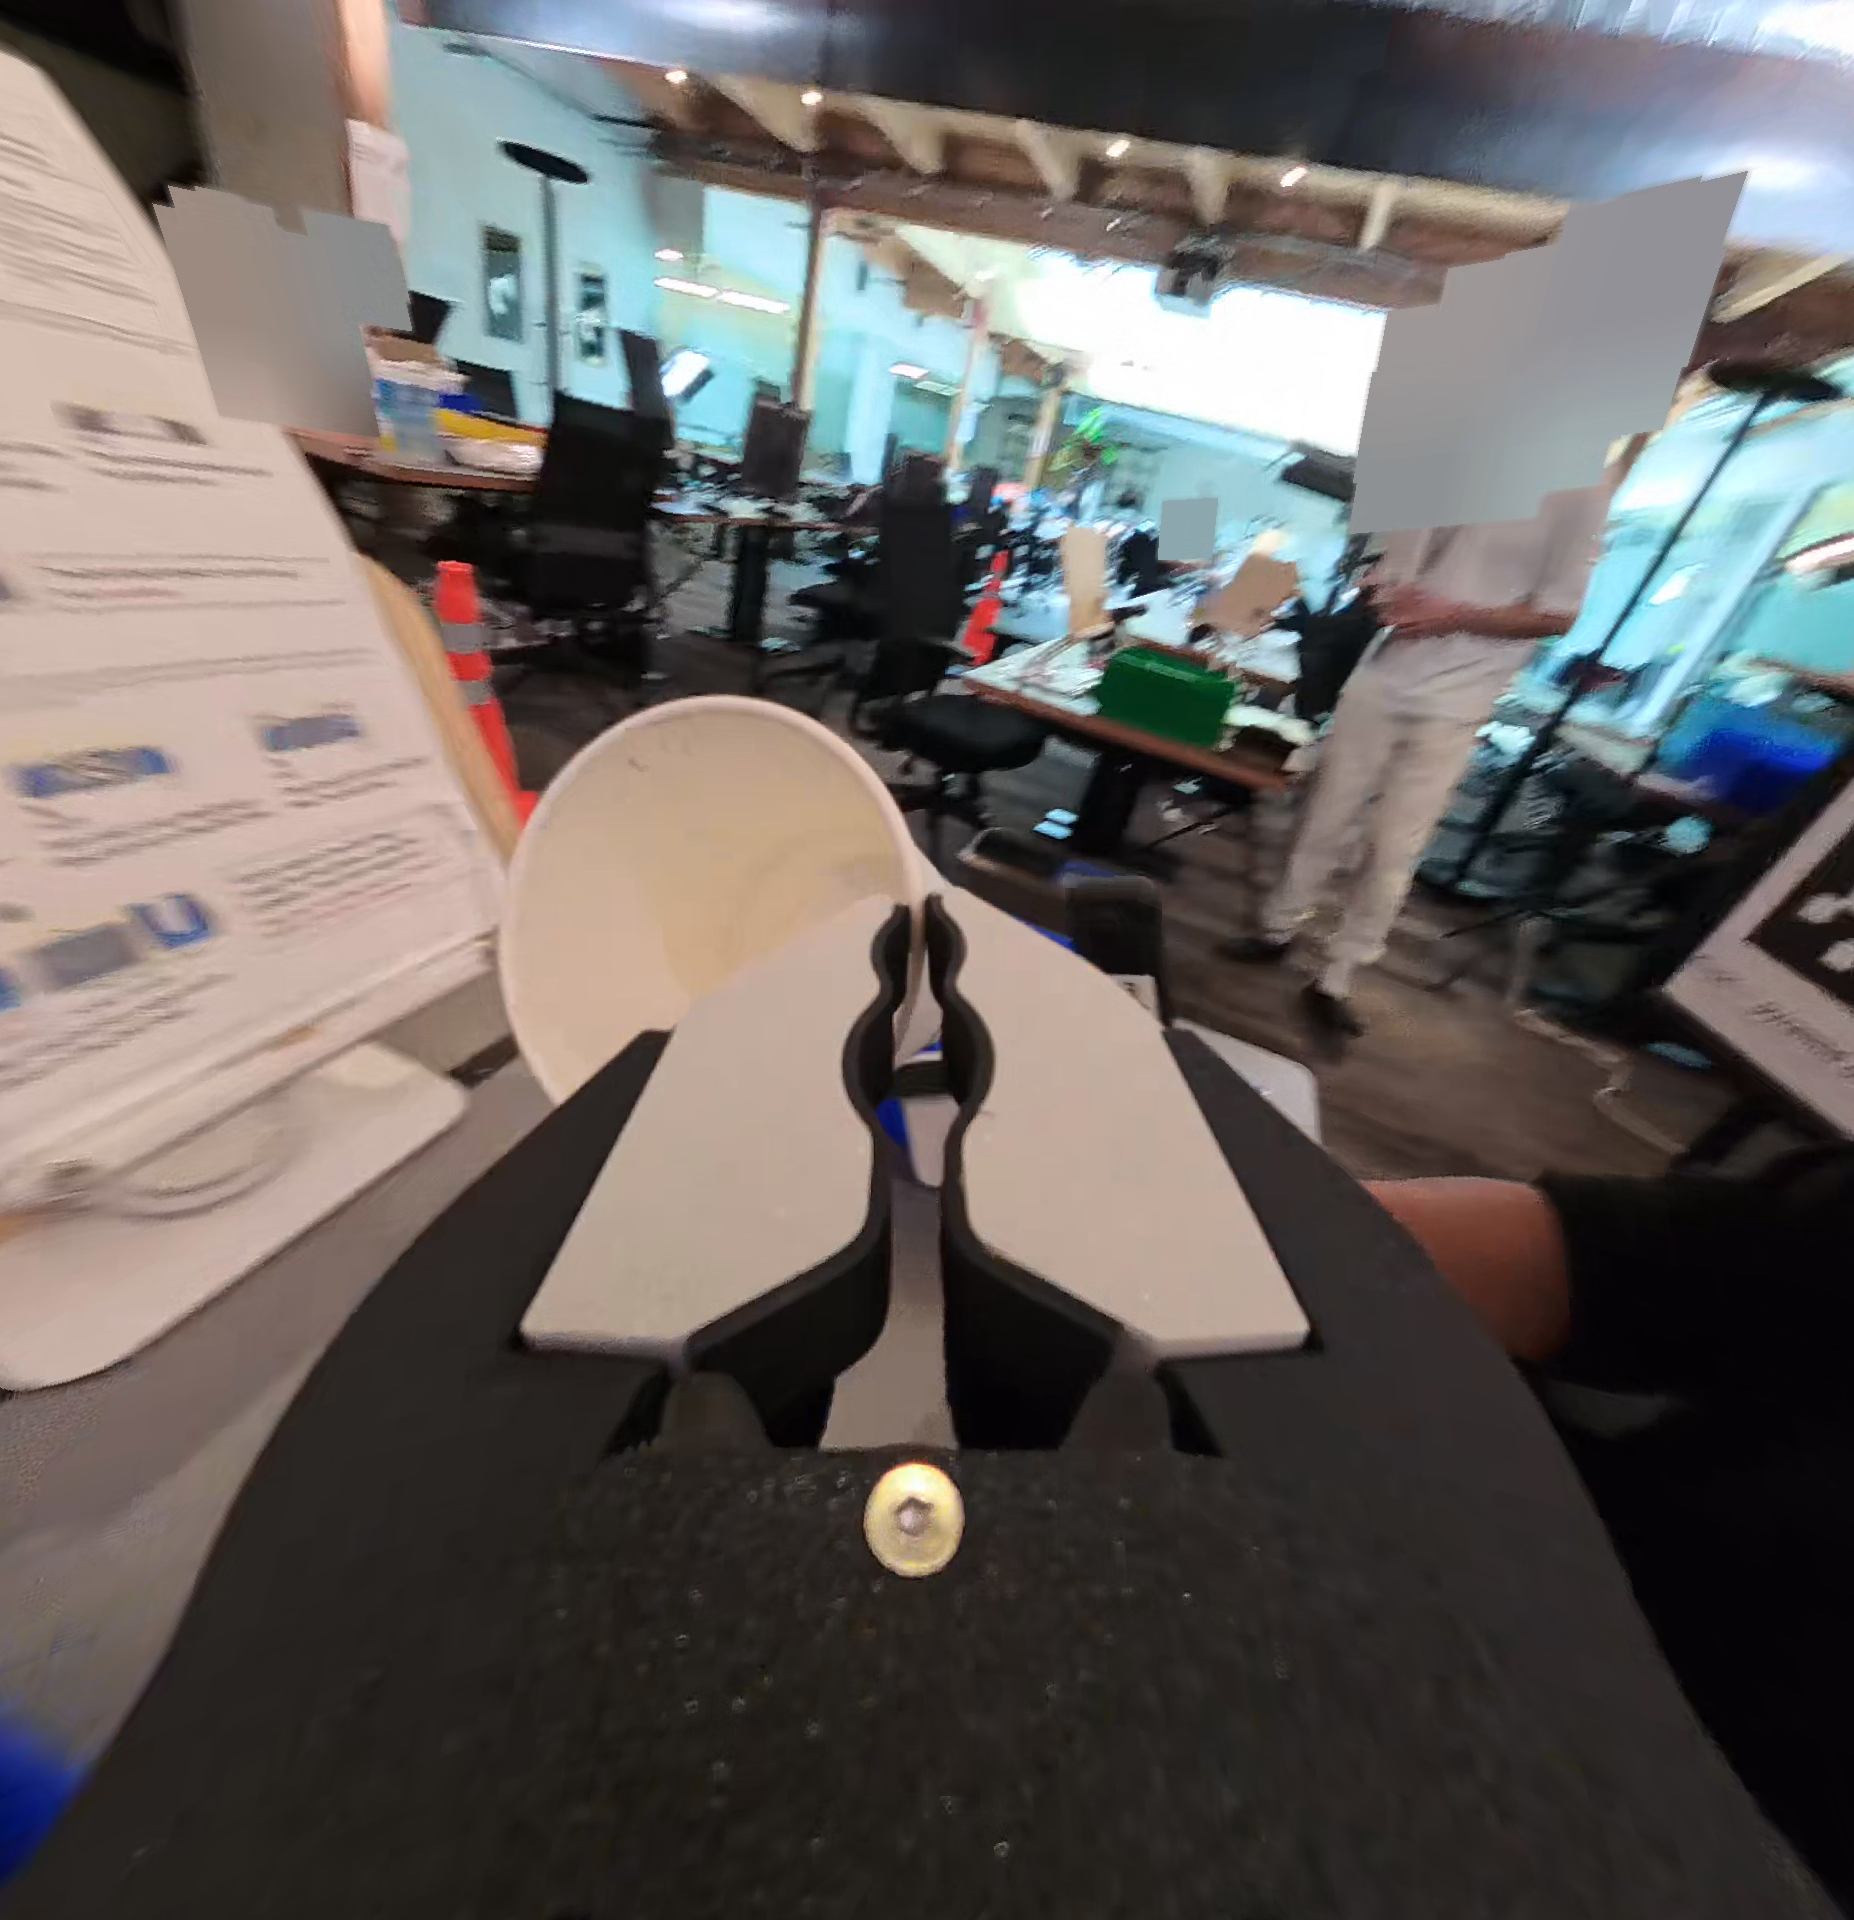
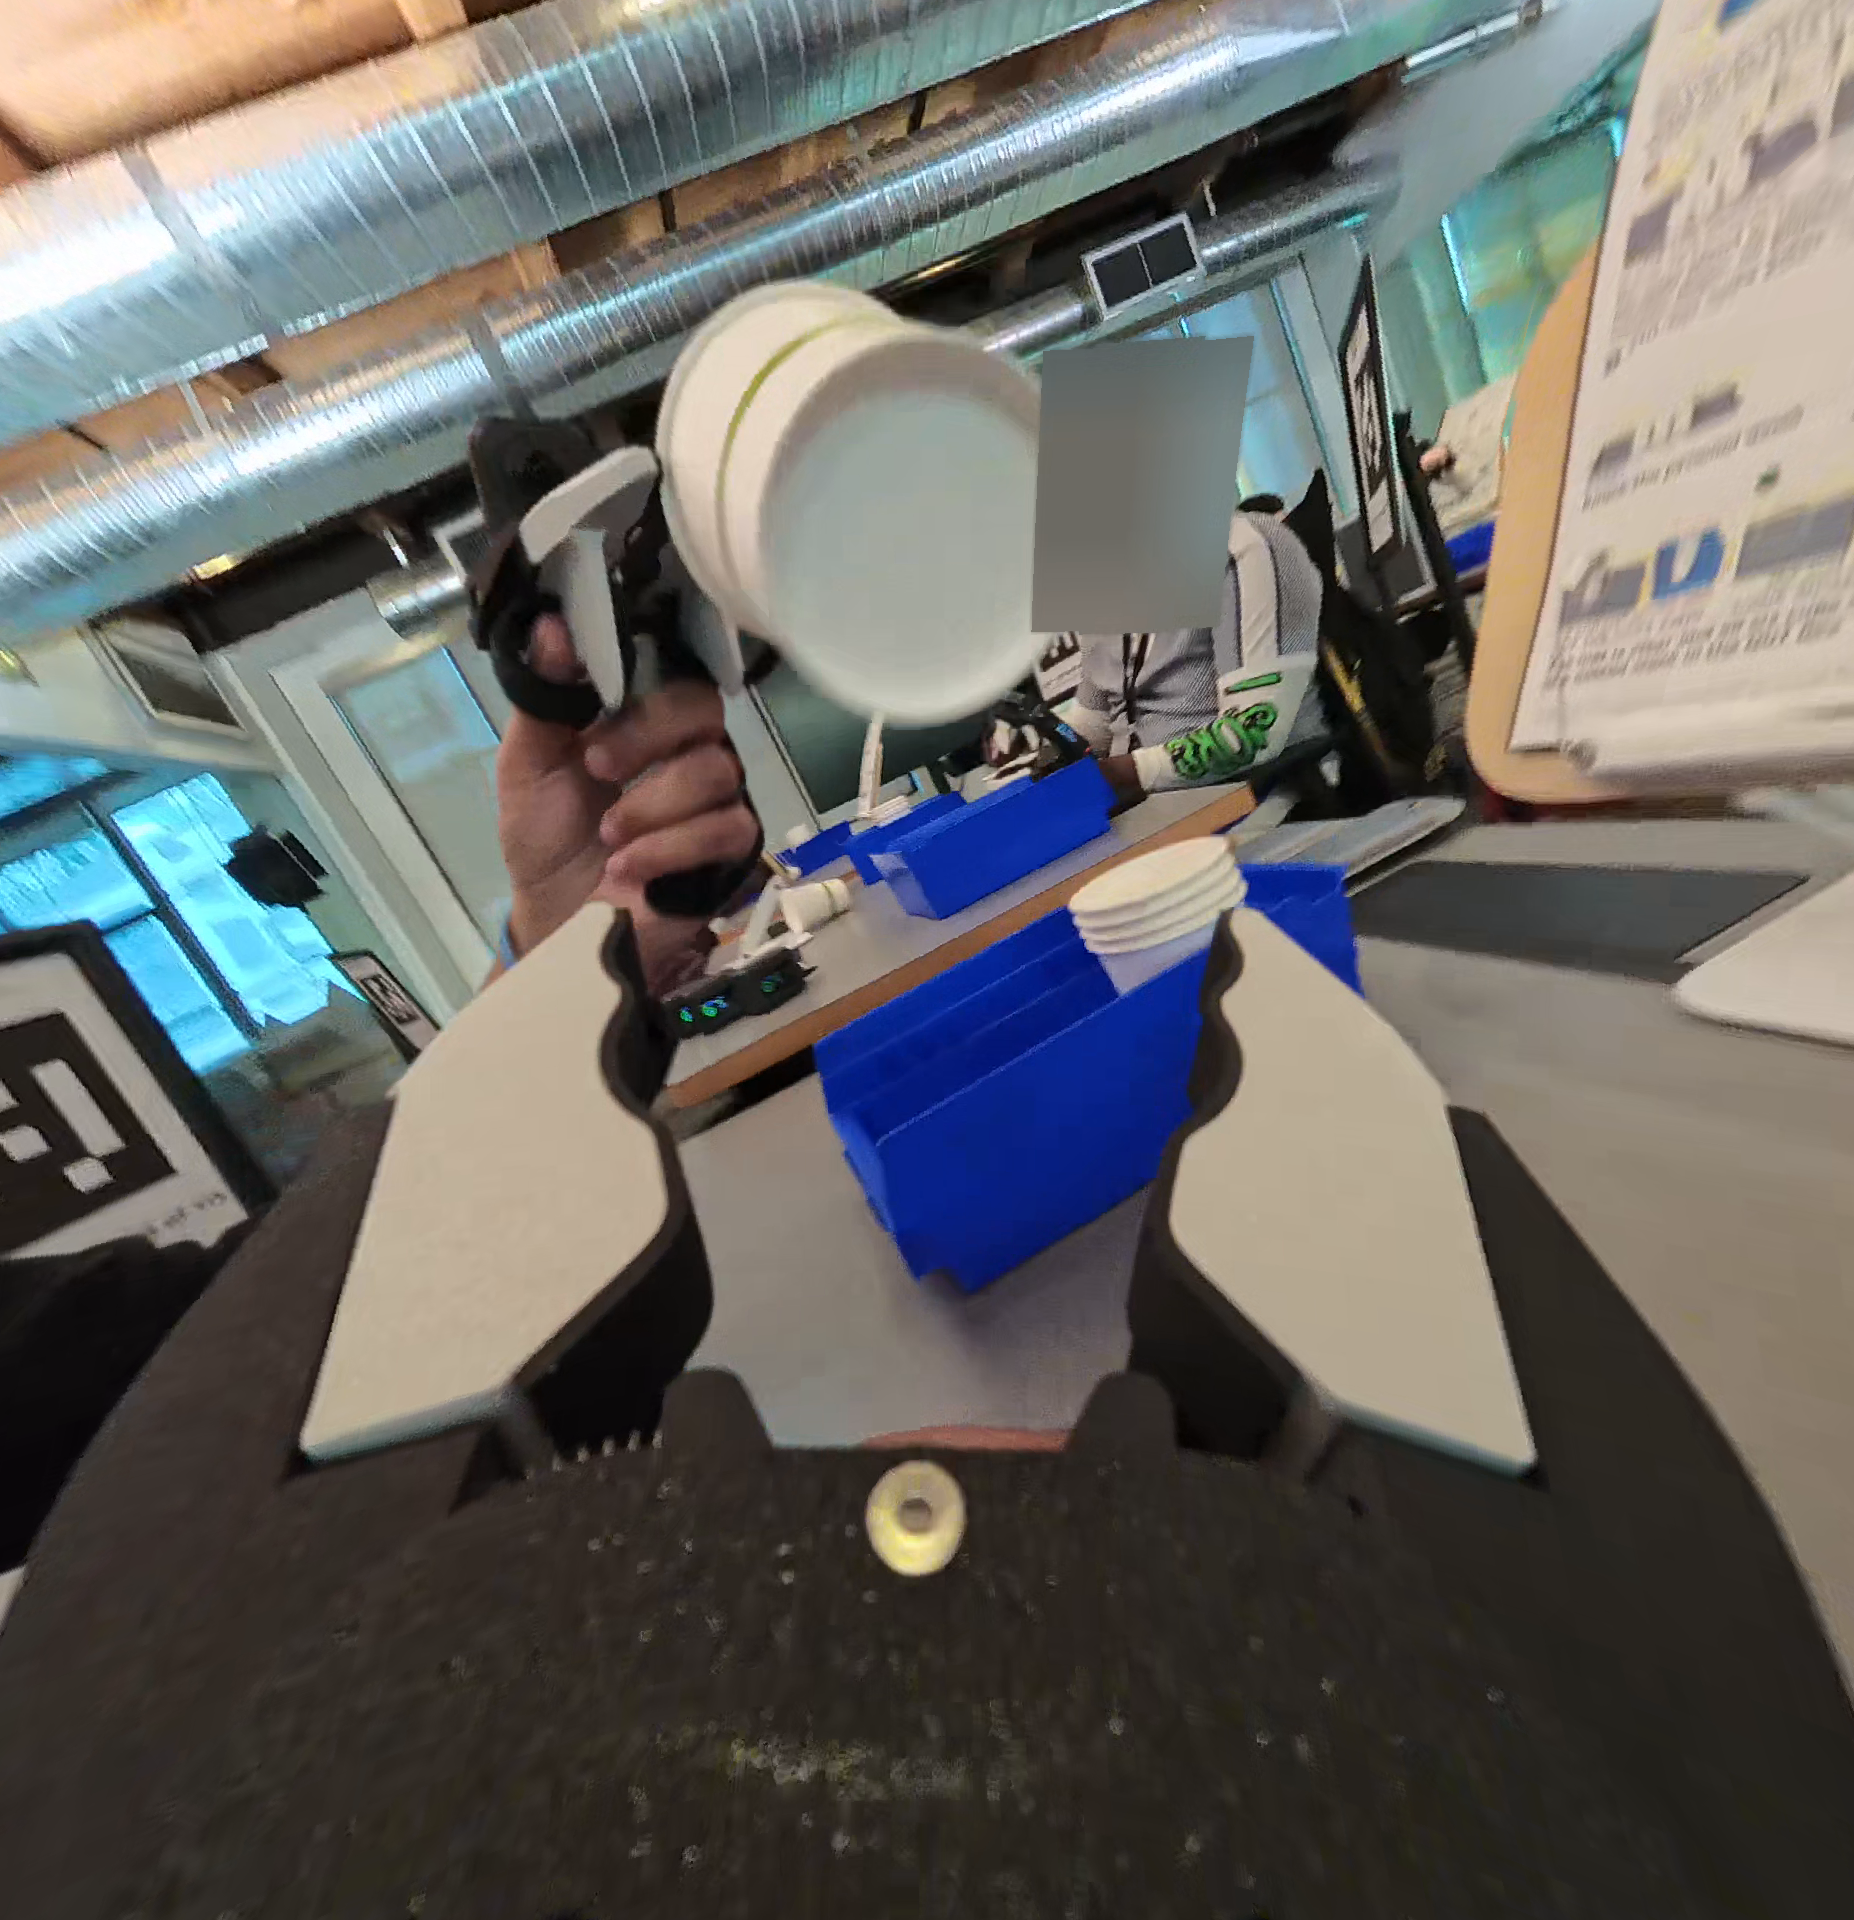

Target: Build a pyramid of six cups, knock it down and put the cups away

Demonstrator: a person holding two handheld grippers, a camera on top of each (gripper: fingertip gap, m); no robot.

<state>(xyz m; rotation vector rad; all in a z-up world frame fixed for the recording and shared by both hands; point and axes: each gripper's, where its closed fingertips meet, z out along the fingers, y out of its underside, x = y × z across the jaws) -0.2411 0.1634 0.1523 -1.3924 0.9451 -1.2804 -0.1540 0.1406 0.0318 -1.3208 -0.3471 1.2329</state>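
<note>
Left wrist view: left gripper (image 1: 918,920) raised off the tabletop (image 1: 279,1403), aimed out level across the room, fingers (image 1: 757,1122) clenched on the wall of a white paper cup (image 1: 694,873), one finger inside the mouth and one outside. Cup tipped on its side, open mouth facing back toward the camera and a little left. Blurred printed sheets (image 1: 154,644) standing close on the left; a forearm in a dark sleeve (image 1: 1629,1299) at the right edge. Right wrist view: right gripper (image 2: 918,935) held low over the grey tabletop (image 2: 1577,1195), pitched upward, fingers (image 2: 518,1195) spread wide with nothing between them. Beyond the gap, a blue bin (image 2: 1006,1132) on the tabletop, with a stack of nested white cups (image 2: 1162,894) standing upside down in its far end, rims just beside the right fingertip. Higher up, the left gripper (image 2: 684,582) seen from the side in a bare hand (image 2: 611,790), wrist upright, fist wrapped around the handle, carrying the held cup (image 2: 861,509) sideways in the air with its base toward the camera; possibly two cups nested there, judging by stepped rims, though motion blur leaves that unsure. More blue bins (image 2: 964,842) on a farther table.
</note>
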